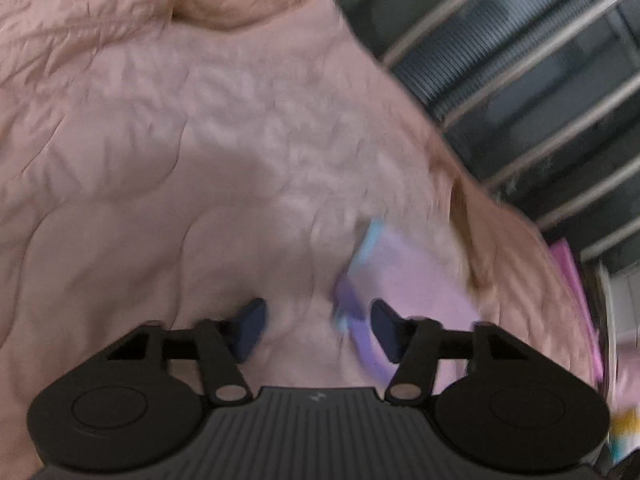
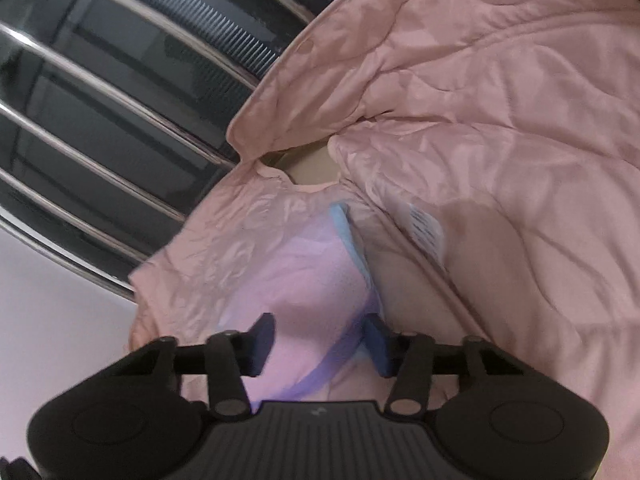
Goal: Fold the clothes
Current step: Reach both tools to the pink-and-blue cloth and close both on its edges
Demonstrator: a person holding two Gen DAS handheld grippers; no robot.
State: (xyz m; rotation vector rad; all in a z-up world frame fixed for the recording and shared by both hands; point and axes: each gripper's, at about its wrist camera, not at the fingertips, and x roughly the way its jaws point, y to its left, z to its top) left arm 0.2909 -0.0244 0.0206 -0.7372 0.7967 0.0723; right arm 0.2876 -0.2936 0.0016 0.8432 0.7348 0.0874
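Observation:
A quilted pink jacket (image 1: 208, 152) fills the left wrist view and also shows in the right wrist view (image 2: 500, 120), where its front lies open. A lilac garment with blue trim (image 1: 404, 276) lies partly under or inside the jacket, seen too in the right wrist view (image 2: 304, 280). My left gripper (image 1: 318, 330) is open, hovering just over the jacket beside the lilac garment. My right gripper (image 2: 320, 340) is open, its jaws on either side of the lilac garment's trimmed edge. A white care label (image 2: 426, 228) shows inside the jacket.
A dark surface with pale metal bars (image 1: 540, 80) lies to the right of the jacket, and to its left in the right wrist view (image 2: 100, 100). A pale surface (image 2: 60, 300) is at lower left. A magenta item (image 1: 572, 264) sticks out at the jacket's right edge.

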